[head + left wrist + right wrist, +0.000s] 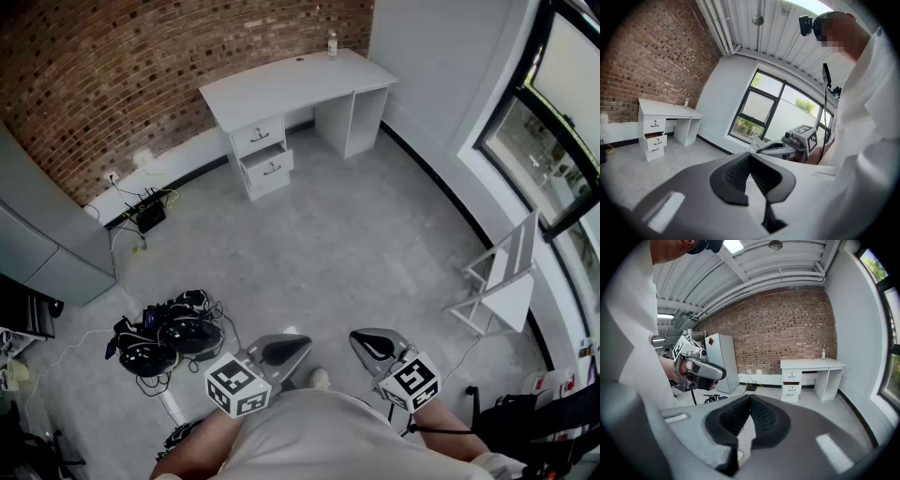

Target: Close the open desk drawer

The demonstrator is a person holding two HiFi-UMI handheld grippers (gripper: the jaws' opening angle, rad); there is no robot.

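A white desk (291,80) stands far off against the brick wall, with a drawer stack on its left side. The lower drawer (270,169) is pulled out a little; the one above it is flush. The same desk (665,112) and open drawer (655,140) show small at the left of the left gripper view, and the desk (812,364) and drawer (791,391) at mid-right of the right gripper view. My left gripper (296,346) and right gripper (362,340) are held close to my body, both shut and empty, several metres from the desk.
A heap of black cables and gear (167,336) lies on the floor ahead to the left. A router with wires (150,216) sits by the wall. A white folding chair (504,279) stands at the right near the window. A bottle (332,43) is on the desk.
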